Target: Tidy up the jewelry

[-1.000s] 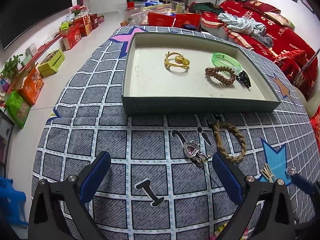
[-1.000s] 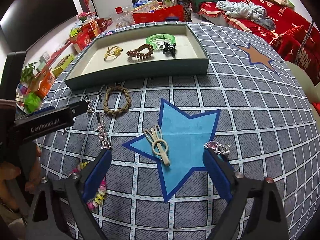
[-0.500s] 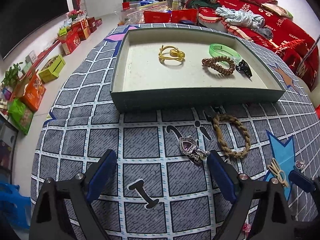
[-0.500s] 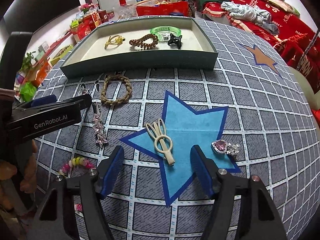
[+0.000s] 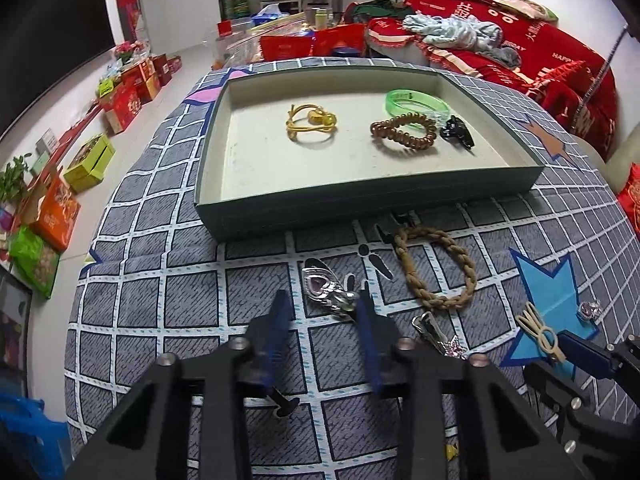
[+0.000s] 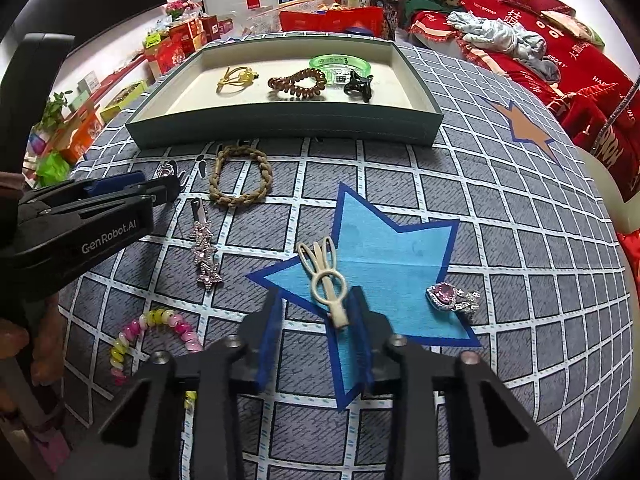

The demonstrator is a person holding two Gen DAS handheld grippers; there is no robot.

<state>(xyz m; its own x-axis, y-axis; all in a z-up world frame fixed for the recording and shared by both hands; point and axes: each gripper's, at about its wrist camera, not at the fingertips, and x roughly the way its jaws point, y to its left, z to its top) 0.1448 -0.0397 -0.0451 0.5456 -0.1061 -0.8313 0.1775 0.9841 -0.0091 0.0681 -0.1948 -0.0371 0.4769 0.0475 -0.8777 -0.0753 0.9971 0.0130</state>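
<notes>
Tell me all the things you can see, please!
Green shallow tray: 1, dark green, far side of table.
Gold hair tie: 1, in tray, left.
Brown spiral hair tie: 1, in tray, middle.
Green translucent bangle: 1, in tray, behind spiral.
Black claw clip: 1, in tray, right.
Tan braided bracelet: 1, on cloth before tray.
Silver heart pendant: 1, between left gripper's fingers.
Pink star hair clip: 1, on cloth.
Cream hair clip: 1, on blue star.
Pink gem brooch: 1, on star's edge.
Pastel spiral hair tie: 1, near left.
Left gripper: black, blue pads, open.
Right gripper: same, open.
</notes>
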